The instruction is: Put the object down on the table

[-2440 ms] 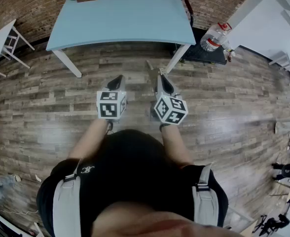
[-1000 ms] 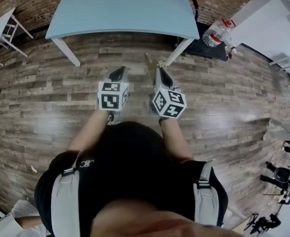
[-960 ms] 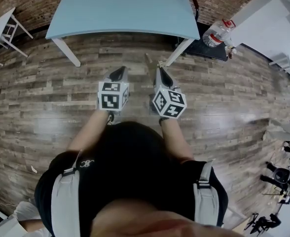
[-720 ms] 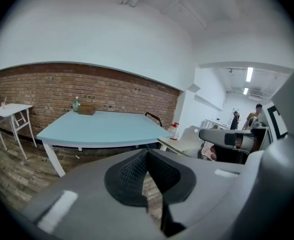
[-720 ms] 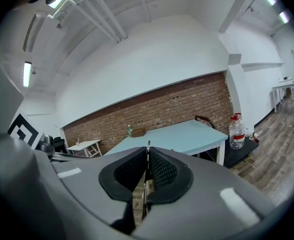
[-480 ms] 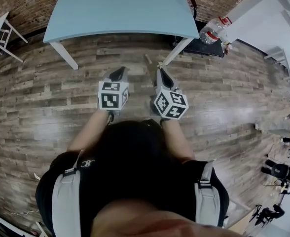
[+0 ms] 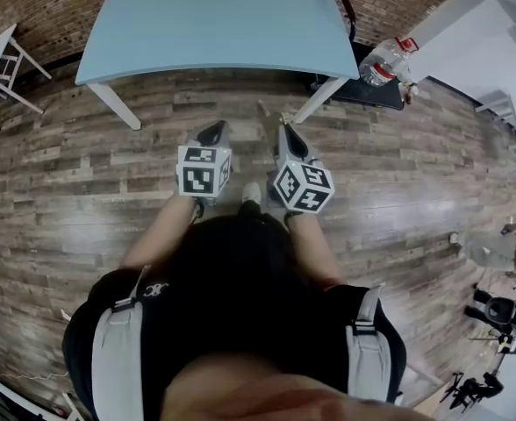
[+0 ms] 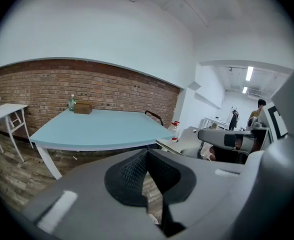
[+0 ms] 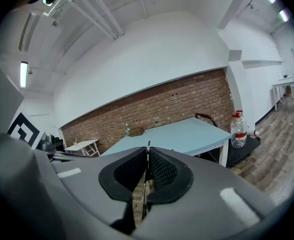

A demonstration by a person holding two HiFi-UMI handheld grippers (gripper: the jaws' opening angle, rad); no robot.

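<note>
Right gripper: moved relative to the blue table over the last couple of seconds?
No. The right gripper still has its jaws beside the foot of the table leg, as in the earlier head views.

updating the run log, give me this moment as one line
left gripper: shut, empty | right gripper: shut on thin stick | blue table: ahead, stick not yet down

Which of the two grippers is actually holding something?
The right gripper: a thin stick is pinched between its fingers and pokes out past their tips. The left gripper has its fingers closed with nothing between them.
</note>
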